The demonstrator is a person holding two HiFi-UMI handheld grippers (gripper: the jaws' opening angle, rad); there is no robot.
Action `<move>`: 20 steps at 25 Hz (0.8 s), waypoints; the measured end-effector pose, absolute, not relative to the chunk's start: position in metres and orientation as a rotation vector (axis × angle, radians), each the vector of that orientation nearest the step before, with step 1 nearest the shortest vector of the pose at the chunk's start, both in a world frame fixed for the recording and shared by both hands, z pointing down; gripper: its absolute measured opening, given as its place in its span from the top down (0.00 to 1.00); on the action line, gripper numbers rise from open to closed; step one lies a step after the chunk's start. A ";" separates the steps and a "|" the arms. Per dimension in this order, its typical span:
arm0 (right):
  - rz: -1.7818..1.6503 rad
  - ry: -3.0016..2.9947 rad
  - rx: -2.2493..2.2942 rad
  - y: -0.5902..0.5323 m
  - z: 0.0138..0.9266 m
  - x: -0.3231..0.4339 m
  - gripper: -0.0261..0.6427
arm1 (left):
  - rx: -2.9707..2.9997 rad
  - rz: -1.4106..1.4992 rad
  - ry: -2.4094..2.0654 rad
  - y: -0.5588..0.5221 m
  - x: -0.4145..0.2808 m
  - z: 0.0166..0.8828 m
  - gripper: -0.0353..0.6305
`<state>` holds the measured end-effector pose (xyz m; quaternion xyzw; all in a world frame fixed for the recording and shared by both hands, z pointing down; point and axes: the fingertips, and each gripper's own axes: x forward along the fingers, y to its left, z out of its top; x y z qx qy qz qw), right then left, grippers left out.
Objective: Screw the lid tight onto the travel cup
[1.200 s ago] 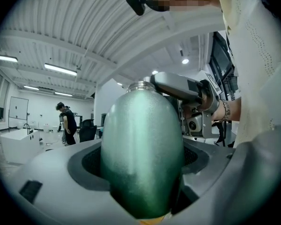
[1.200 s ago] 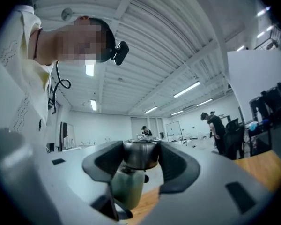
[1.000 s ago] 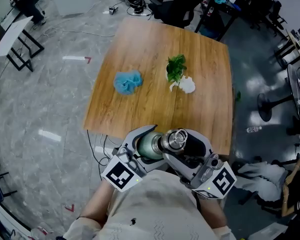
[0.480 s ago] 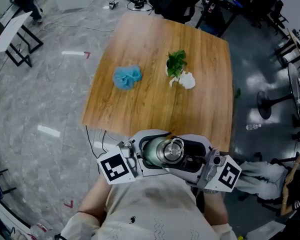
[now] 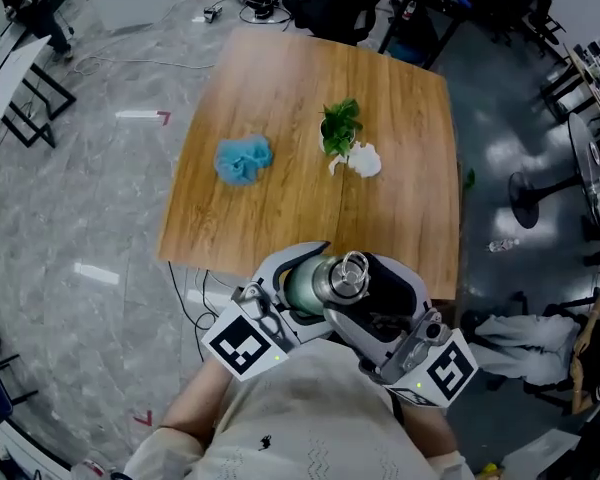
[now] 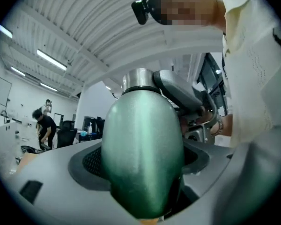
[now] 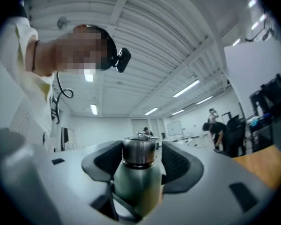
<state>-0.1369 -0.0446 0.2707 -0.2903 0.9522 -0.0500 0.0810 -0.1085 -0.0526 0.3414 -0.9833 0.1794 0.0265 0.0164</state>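
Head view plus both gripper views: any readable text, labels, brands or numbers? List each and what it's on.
Readable text: none in any view.
On the left marker cube and right marker cube: black-and-white square patterns only, no letters or digits.
On the travel cup: plain green body and steel lid, no brand or label visible.
Room behind: too small and blurred to read anything.
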 end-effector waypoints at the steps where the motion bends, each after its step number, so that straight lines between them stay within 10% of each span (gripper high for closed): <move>1: -0.138 2.861 -0.918 -0.045 0.274 -0.136 0.58 | -3.040 0.087 0.568 -0.056 -0.108 0.341 0.33; 11: -0.152 2.921 -0.039 -0.001 0.244 -0.122 0.60 | -3.144 0.160 -0.270 0.014 -0.086 0.326 0.33; 20: -0.042 2.835 -0.808 -0.040 0.258 -0.124 0.61 | -3.141 0.155 0.482 -0.051 -0.087 0.332 0.33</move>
